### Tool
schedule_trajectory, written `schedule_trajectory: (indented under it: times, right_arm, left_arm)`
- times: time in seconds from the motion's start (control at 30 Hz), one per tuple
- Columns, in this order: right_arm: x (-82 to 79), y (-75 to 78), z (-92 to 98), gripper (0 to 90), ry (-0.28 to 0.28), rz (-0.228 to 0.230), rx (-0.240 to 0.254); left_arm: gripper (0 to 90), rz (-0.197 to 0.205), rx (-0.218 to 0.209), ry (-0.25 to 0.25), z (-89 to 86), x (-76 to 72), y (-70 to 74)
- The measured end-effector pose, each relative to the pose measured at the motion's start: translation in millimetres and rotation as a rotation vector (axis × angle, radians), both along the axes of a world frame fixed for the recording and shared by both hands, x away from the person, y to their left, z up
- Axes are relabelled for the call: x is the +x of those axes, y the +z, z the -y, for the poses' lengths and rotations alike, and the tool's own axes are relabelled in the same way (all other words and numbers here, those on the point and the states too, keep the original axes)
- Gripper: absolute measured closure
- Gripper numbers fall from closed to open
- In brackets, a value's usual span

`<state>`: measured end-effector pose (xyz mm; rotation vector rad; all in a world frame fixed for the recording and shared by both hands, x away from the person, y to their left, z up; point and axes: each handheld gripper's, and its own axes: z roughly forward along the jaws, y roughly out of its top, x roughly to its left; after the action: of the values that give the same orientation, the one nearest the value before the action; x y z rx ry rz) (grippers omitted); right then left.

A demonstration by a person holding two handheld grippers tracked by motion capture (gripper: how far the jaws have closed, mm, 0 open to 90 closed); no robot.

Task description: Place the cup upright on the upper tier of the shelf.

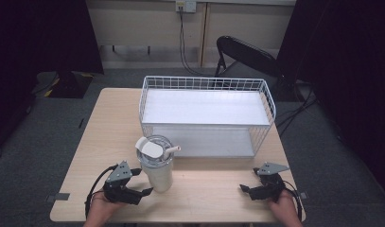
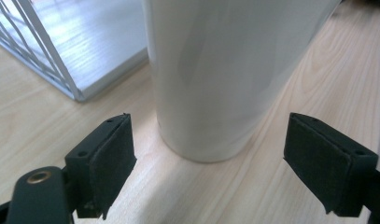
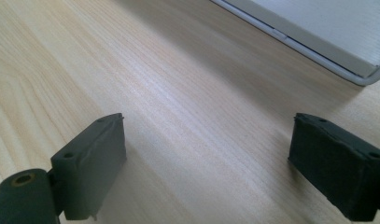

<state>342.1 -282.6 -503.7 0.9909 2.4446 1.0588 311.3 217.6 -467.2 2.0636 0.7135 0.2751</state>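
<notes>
A white tumbler [image 1: 157, 168] with a clear lid and a straw stands upright on the wooden table [image 1: 209, 189], just in front of the white wire basket [image 1: 206, 116]. My left gripper [image 1: 144, 183] is open at the tumbler's left side, its jaws reaching toward the base. In the left gripper view the tumbler [image 2: 225, 79] rises just beyond the open pads [image 2: 108, 163], not between them. My right gripper [image 1: 249, 189] rests open near the table's front right, with bare wood between its pads [image 3: 92, 163].
The wire basket has a white floor [image 2: 85, 46] and its corner shows in the right gripper view [image 3: 318, 37]. A black folding chair [image 1: 247, 54] stands behind the table. Dark curtains hang on both sides. Cables run across the grey floor.
</notes>
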Motion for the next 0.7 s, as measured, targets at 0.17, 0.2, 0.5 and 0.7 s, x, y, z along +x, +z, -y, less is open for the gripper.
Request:
schedule_trajectory:
  times: [0.17,0.2,0.5,0.7]
  right_arm:
    - [0.0,0.0,0.0,10.2,0.000,0.000,0.000]
    - [0.0,0.0,0.0,10.2,0.000,0.000,0.000]
    - [0.0,0.0,0.0,10.2,-0.001,0.001,0.000]
    - [0.0,0.0,0.0,10.2,0.000,0.001,0.000]
  left_arm:
    - [15.9,0.007,-0.015,0.002,-0.7,0.1,3.5]
    - [15.9,0.009,-0.023,0.004,-1.1,0.2,4.8]
    - [15.7,0.029,-0.065,0.014,-1.7,2.5,11.5]
    - [15.7,0.042,-0.094,0.004,3.1,6.1,14.7]
